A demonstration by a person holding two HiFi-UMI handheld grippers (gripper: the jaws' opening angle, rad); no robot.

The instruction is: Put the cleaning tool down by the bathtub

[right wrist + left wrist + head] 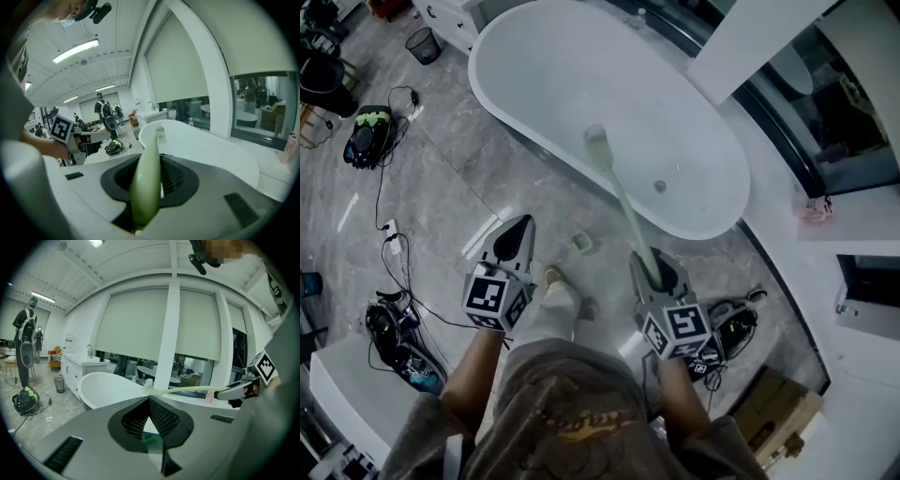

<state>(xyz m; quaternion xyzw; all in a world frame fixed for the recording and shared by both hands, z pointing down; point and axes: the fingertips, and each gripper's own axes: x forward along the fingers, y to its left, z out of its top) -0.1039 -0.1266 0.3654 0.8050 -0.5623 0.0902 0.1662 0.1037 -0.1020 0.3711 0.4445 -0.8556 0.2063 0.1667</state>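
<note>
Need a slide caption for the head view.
Right gripper holds a long green brush over the white bathtub; left gripper shut.

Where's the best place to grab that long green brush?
Hold the brush by the thick tail end of its handle, coming from the person's side in line with it, as the right gripper does. The handle is long and slim, and its head juts out over the bathtub.

Over the bathtub (pixel 534 56), the cleaning tool (pixel 619 192) — wastebasket (pixel 423 44) beyond its end
</note>
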